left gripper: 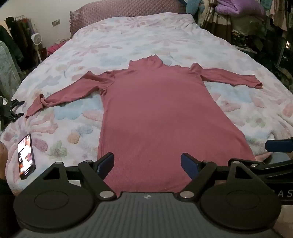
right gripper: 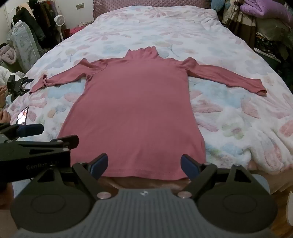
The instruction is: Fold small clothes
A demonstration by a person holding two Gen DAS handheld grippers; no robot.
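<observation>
A pink long-sleeved turtleneck top (left gripper: pixel 153 117) lies flat on the bed, collar far, hem near, both sleeves spread out sideways. It also shows in the right wrist view (right gripper: pixel 135 109). The left sleeve's cuff (left gripper: pixel 36 106) is twisted. My left gripper (left gripper: pixel 147 164) is open and empty, hovering over the hem near its left part. My right gripper (right gripper: pixel 144 164) is open and empty over the hem (right gripper: pixel 146 174) near its right part. The right gripper's blue finger (left gripper: pixel 278 145) shows at the left view's right edge; the left gripper's finger (right gripper: pixel 29 130) shows at the right view's left edge.
The bed has a fluffy white flowered blanket (left gripper: pixel 238 102). A lit phone (left gripper: pixel 26 155) lies on it at the near left. A black clamp stand (left gripper: pixel 9 109) sits at the left bed edge. Clothes and a fan (right gripper: pixel 59 20) stand beside the bed; piled bedding (left gripper: pixel 238 7) is far right.
</observation>
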